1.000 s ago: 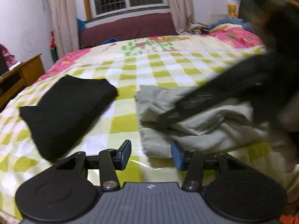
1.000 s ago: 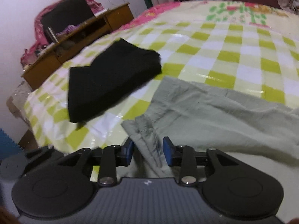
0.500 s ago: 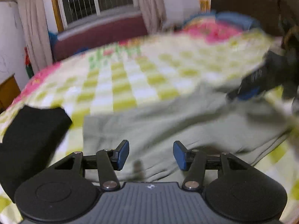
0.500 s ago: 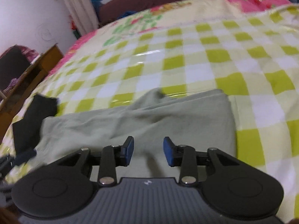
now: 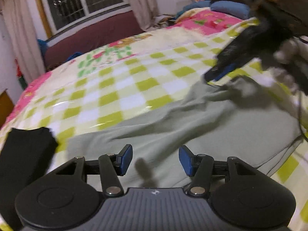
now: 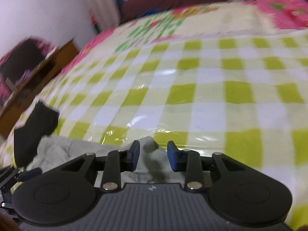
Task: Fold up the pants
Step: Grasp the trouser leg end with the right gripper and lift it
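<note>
Each handheld gripper is matte black plastic. The left gripper [image 5: 155, 159] has two round discs at seven and five o'clock, a grey ribbed panel between them with a small pale emblem, and silver screws at the finger pivots. Its fingers [image 5: 125, 159] end in blue pads. The right gripper [image 6: 153, 158] is built the same way: black linkage arms, silver screws, blue-faced fingertips [image 6: 171, 158], ribbed grey centre.

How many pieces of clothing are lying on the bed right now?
2: grey-green pants spread across the near part of the bed, and a folded black garment at their left end. Others may lie outside the views.
</note>
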Available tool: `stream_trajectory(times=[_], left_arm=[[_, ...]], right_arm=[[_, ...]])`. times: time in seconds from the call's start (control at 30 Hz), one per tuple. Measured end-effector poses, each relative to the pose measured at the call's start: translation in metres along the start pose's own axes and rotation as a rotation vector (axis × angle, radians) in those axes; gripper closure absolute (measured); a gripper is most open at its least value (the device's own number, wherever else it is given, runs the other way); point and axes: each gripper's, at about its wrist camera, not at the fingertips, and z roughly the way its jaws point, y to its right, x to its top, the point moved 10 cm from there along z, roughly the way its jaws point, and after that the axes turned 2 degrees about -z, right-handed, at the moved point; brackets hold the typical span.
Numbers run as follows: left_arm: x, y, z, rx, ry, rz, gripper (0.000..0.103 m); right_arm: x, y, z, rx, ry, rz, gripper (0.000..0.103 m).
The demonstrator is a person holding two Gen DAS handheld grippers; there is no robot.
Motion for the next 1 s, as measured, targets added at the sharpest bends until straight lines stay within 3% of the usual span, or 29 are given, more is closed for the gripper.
stream_trajectory(times=[0.1,0.17,0.2,0.23,0.3,0.4,0.47,0.53,0.6,0.67,0.73,0.8,1.0], left_arm=[[-0.004,0.015,0.011,-0.025,-0.009,0.026,0.036],[-0.006,0.02,0.016,-0.031,-0.012,0.04,0.036],[-0.007,0.021,0.018,-0.035,-0.014,0.039,0.036],[-0.008,0.021,0.019,-0.041,-0.018,0.032,0.036],[-0.009,0.019,0.023,-0.052,-0.024,0.016,0.034],[-0.011,0.017,0.028,-0.043,-0.031,0.0,0.027],[-0.013,0.016,0.029,-0.032,-0.033,0.0,0.025],[-0.015,0.015,0.026,-0.022,-0.035,0.001,0.024],[-0.016,0.012,0.021,-0.008,-0.032,0.002,0.024],[-0.018,0.01,0.015,-0.005,-0.027,0.002,0.024],[-0.018,0.008,0.009,0.002,-0.02,0.009,0.024],[-0.02,0.009,0.003,0.011,-0.02,0.022,0.024],[-0.019,0.016,-0.013,0.036,-0.021,0.052,0.024]], right_arm=[[-0.007,0.001,0.02,0.098,-0.095,0.0,0.068],[-0.014,0.0,0.024,0.1,-0.118,-0.03,0.068],[-0.017,-0.003,0.023,0.091,-0.125,-0.055,0.079],[-0.019,-0.006,0.023,0.07,-0.134,-0.081,0.097],[-0.014,-0.005,0.025,0.046,-0.122,-0.076,0.099],[0.004,0.017,0.028,-0.006,-0.035,0.05,0.102],[0.013,0.039,0.029,-0.089,0.015,0.141,0.097],[0.012,0.047,0.017,-0.06,0.024,0.219,0.094],[0.003,0.045,-0.016,-0.046,0.07,0.212,0.093],[-0.021,0.047,-0.049,-0.056,0.078,0.224,0.086],[-0.051,0.054,-0.076,-0.051,0.069,0.273,0.07],[-0.079,0.058,-0.089,-0.05,0.038,0.327,0.068],[-0.118,0.037,-0.074,0.112,0.005,0.428,0.067]])
